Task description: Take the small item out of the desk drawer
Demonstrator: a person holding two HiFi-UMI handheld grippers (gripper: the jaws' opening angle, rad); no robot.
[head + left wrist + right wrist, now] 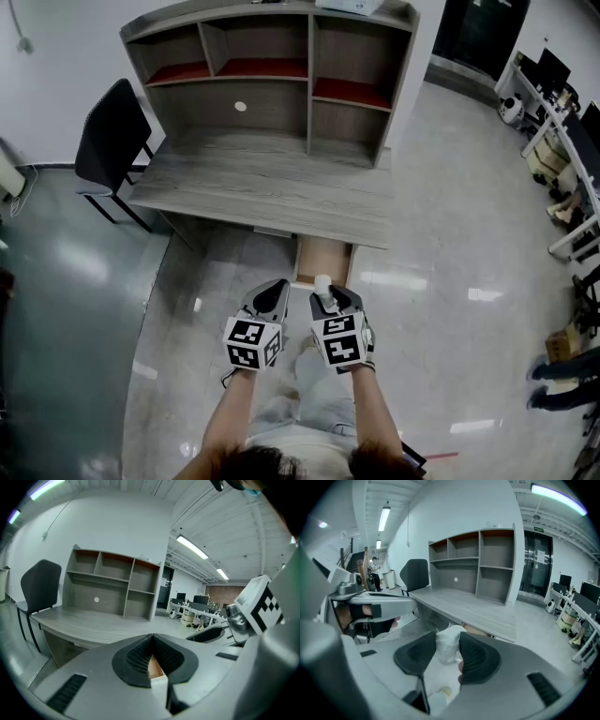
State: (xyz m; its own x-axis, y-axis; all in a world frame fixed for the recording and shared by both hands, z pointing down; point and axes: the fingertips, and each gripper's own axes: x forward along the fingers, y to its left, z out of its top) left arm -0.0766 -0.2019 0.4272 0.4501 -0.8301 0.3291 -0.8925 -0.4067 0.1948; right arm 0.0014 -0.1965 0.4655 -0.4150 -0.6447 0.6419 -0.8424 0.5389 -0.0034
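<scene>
A small white item wrapped in crinkled plastic [448, 645] sits between the pads of my right gripper [446, 649], which is shut on it. In the head view the white item [323, 283] pokes up from the right gripper [330, 298], just in front of the open desk drawer [323, 262]. The wooden inside of the drawer shows, and I see nothing in it. My left gripper [274, 294] hangs beside the right one. Its jaws [152, 641] meet at the tips with nothing held, and the drawer [155, 668] shows behind them.
The grey desk [272, 187] carries a hutch with red-lined shelves [281, 67]. A black chair [111, 141] stands at the desk's left end. Glossy floor lies all around, with more desks and clutter at the far right [562, 141].
</scene>
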